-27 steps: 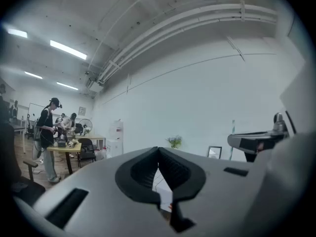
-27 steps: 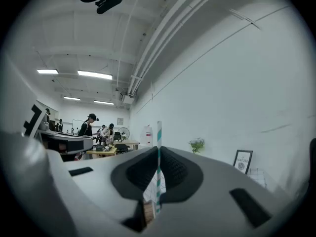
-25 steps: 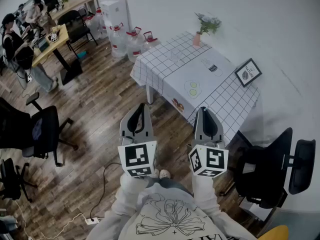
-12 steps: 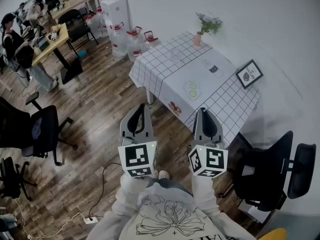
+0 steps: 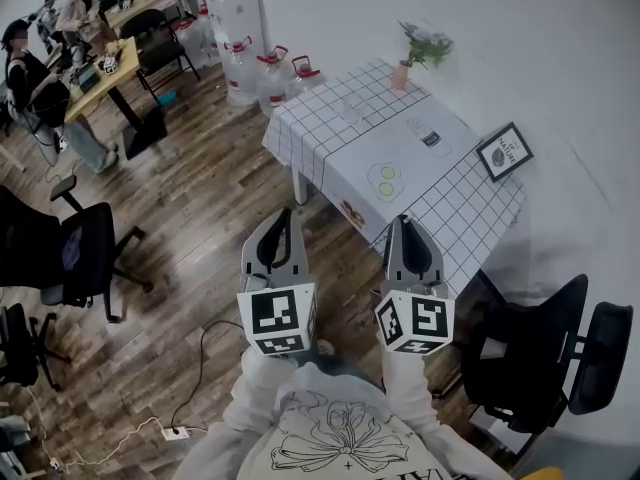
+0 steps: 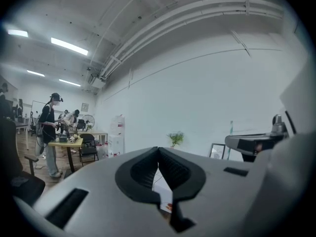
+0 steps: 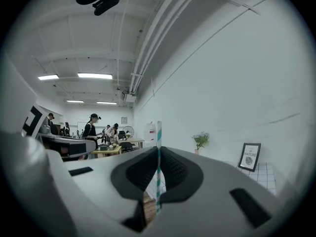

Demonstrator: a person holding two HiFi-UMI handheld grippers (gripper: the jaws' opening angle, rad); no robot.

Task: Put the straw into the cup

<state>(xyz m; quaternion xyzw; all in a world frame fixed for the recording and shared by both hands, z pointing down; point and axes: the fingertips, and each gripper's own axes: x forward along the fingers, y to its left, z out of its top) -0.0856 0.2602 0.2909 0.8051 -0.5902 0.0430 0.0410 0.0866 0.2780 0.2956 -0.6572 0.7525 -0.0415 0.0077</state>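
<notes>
A teal-and-white striped straw (image 7: pixel 158 169) stands upright between the jaws of my right gripper (image 7: pixel 158 152), which is shut on it. In the head view the right gripper (image 5: pixel 404 220) is held in front of the person's chest, short of the table. My left gripper (image 5: pixel 286 213) hangs beside it over the wooden floor, shut with nothing in it (image 6: pixel 158 152). On the checkered table (image 5: pixel 310 128) stands a small cup with a dark label (image 5: pixel 428 139), well ahead of both grippers. The straw is too thin to make out in the head view.
The table also carries a clear glass (image 5: pixel 350 108), a placemat with a green item (image 5: pixel 385 178), a potted plant (image 5: pixel 403 73) and a framed picture (image 5: pixel 503 151). Black office chairs stand at the right (image 5: pixel 540 358) and left (image 5: pixel 75 258). Water jugs (image 5: pixel 268 73) line the wall.
Both grippers keep the same pose in front of the person. The head view has shifted slightly, so the table sits a touch further right in the picture.
</notes>
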